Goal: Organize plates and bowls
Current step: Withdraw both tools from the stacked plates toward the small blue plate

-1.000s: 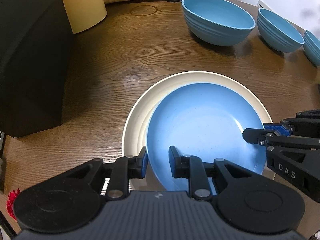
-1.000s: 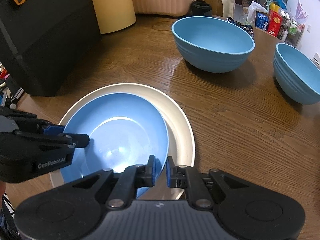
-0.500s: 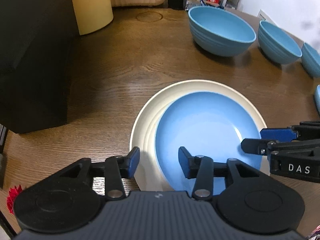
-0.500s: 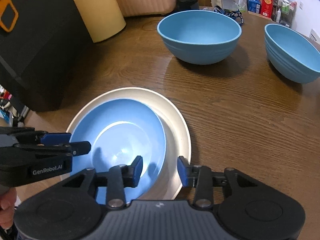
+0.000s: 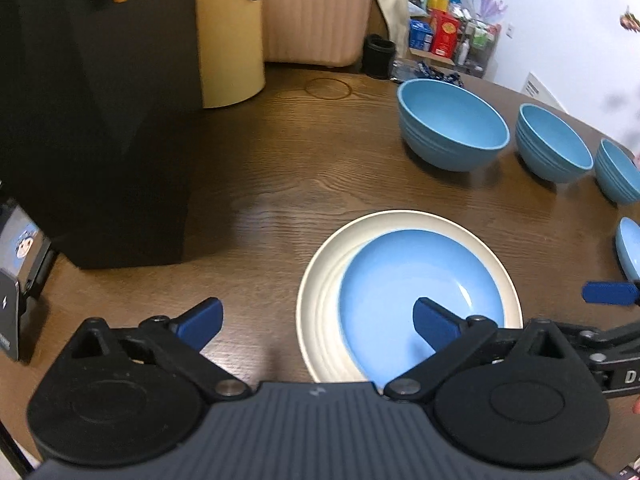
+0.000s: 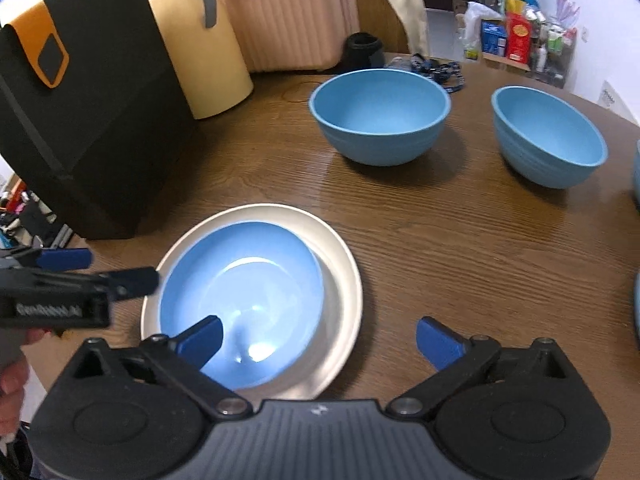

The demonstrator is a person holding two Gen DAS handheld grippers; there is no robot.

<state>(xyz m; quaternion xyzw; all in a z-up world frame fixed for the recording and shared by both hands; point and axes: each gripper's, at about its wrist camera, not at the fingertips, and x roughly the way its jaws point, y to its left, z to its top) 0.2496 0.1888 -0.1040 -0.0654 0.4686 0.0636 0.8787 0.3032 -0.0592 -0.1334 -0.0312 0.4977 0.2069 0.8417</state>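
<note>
Left gripper (image 5: 318, 324) is opening, jaws spread wide, nothing pinched; one blue pad hangs above the blue plate (image 5: 416, 300), the other above bare table (image 5: 260, 184). Right gripper (image 6: 318, 340) is opening too, also wide and empty, left pad above the blue plate, right pad above wood. We can't tell the gap between pads and plate from either wrist view.

Blue plate sits nested in the cream plate (image 5: 320, 280), off-centre toward our near side. Both are round and shallow; the cream one has faint concentric ridges, the blue one a glossy glare patch.

Near rim of both plates is hidden behind the gripper bodies. Three blue bowls stand well apart behind: big bowl (image 5: 452, 128), middle bowl (image 5: 554, 144), a third (image 5: 618, 172) cut off at the frame edge. All are ribbed outside, matte finish. Another blue piece (image 5: 628, 248) is clipped at the right edge, shape unclear. Black bag (image 6: 88, 120) blocks the left side. Table is dark wood grain.
</note>
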